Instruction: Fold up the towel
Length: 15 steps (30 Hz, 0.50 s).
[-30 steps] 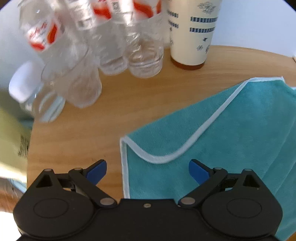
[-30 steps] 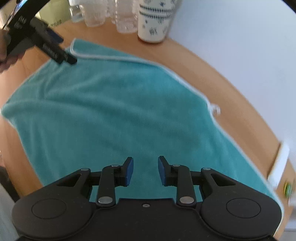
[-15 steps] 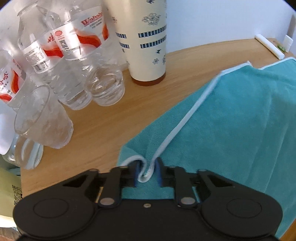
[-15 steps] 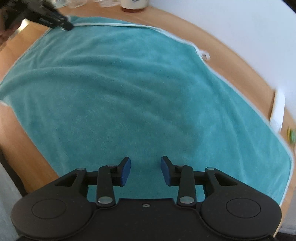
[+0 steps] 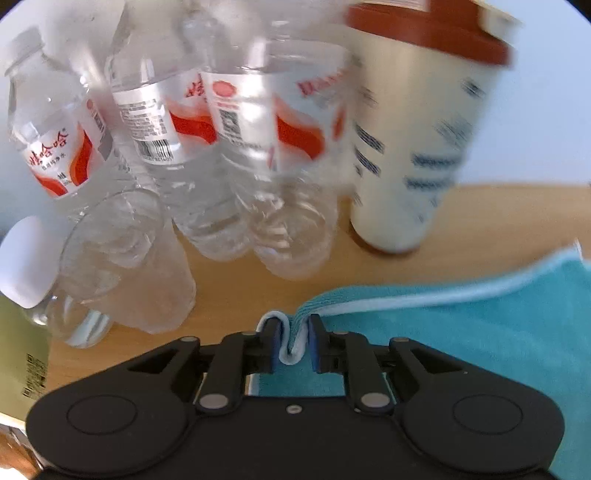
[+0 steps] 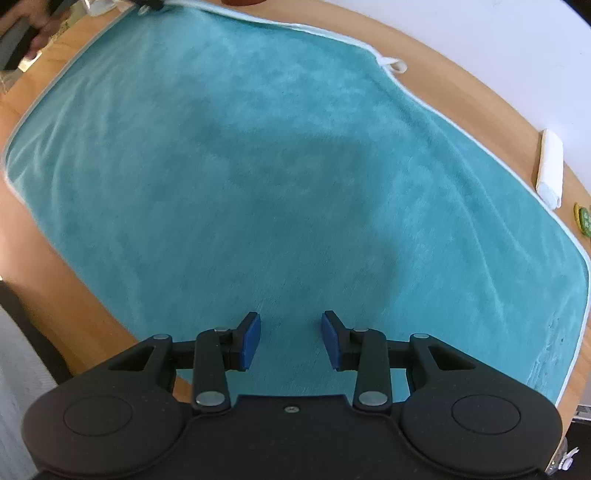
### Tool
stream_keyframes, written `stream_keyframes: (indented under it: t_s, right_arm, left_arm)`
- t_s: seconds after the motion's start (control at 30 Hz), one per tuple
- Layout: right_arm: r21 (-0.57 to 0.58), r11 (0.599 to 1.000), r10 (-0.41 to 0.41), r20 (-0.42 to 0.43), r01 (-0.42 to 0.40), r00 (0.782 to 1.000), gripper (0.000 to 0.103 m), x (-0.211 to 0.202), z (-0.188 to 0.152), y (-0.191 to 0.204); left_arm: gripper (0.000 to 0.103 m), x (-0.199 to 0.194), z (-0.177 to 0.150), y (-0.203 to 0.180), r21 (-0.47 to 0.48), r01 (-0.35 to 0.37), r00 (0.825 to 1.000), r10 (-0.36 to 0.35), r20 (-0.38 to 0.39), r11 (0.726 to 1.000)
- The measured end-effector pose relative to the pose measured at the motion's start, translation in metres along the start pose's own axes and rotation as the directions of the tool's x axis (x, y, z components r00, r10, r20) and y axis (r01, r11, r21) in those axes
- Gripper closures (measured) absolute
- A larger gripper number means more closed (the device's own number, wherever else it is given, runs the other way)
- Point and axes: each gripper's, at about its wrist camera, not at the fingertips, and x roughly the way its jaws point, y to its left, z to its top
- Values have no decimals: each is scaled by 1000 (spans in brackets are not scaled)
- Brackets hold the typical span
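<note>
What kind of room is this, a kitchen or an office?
Hard to say; probably a home or break-room table. A wooden tabletop against a plain wall holds a teal towel, water bottles and a patterned cup.

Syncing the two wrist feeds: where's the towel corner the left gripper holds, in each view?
Left wrist: the towel corner sits low centre, pinched between the left gripper fingers, white hem bunched.
Right wrist: the same corner is at the top edge, left of centre, where the left gripper's tip meets the towel.
Shared landmark: the towel's white hem running from that corner.
</note>
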Motion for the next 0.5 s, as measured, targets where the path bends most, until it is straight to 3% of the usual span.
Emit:
stream_keyframes:
  t_s: [0.03,0.1,0.17,0.3,0.5]
  right_arm:
    - [-3,1000,2,-5,-2,1000,62,0,-2,1]
    - [-4,1000,2,-6,-2,1000,62,-1,-4,1]
    - [-9,1000,3,-2,-3,1000,62,-1,-8,1]
    - [11,1000,22,3,-22,1000,61,-2,-13,-6]
    - [34,999,-29,40,28,999,61,-15,-28,-29]
  left_arm:
    - [68,3,4,0,-29,-4,1000,4,-9,1000]
    - [45,1,6,-1,-36,-20,1000,20,4,999]
    - [37,-5,2,0,-19,-34,999,34,10,999]
    - [29,-19,-13,5,-16,-56,998,55,-8,998]
    - [25,-59,-77,-12,128,-29,999,32,-24,991]
